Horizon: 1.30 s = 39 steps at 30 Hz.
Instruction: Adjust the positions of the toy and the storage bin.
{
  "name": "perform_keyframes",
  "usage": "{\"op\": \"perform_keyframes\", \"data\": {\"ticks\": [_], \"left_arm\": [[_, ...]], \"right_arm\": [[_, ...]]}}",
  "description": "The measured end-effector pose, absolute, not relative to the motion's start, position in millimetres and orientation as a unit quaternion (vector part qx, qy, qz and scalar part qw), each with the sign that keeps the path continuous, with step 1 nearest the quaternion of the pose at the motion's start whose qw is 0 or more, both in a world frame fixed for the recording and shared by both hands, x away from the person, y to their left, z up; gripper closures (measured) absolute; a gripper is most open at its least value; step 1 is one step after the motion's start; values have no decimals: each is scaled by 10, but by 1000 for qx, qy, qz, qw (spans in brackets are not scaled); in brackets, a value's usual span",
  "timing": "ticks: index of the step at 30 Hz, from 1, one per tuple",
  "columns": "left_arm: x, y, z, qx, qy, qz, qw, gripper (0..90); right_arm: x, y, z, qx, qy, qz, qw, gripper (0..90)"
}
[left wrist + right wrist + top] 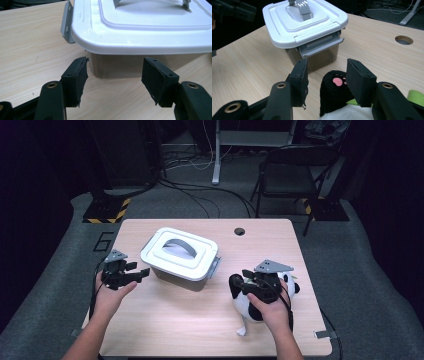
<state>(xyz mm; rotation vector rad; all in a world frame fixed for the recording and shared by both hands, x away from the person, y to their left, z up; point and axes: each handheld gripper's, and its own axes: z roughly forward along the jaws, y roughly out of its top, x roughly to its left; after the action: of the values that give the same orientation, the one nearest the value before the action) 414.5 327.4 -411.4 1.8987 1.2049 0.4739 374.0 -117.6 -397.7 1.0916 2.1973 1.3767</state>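
lidded box (181, 253) mid-table (165, 330), left gripper (131, 272) at its left, plush toy (250, 306) to its right

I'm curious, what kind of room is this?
Probably a lab or recording studio: a light wooden table on grey carpet, black cables trailing across the floor, and a black folding chair behind.

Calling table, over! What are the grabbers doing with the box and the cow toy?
Left hand-held gripper open, facing lidded box. Right hand-held gripper open over plush toy, black paw between jaws. Box latch flipped out.
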Motion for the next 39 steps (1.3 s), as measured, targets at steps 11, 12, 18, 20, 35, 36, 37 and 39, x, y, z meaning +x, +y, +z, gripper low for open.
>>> {"op": "perform_keyframes", "data": {"ticks": [11,12,18,20,35,36,37,39], "left_arm": [[4203,3164,-4091,752,477,186,415,365],[4212,3163,-4082,753,475,183,416,365],[4218,3132,-4069,756,473,185,413,347],[4192,3137,-4080,758,470,188,412,347],[3999,3428,-4289,739,488,187,425,350],[3980,3452,-4312,739,489,187,425,350],[3975,3459,-4320,738,489,186,425,350],[3957,3487,-4346,737,492,186,425,350]], "right_arm": [[3908,-901,-4020,377,783,467,160,520],[3918,-867,-4008,375,784,468,162,524],[3996,-635,-3945,364,790,468,157,523],[4029,-544,-3940,359,792,471,149,519],[4137,-146,-4117,344,806,460,140,433],[4143,-135,-4125,344,807,459,136,424],[4149,-129,-4136,345,808,458,136,412],[4144,-133,-4140,346,809,456,134,416]]}}
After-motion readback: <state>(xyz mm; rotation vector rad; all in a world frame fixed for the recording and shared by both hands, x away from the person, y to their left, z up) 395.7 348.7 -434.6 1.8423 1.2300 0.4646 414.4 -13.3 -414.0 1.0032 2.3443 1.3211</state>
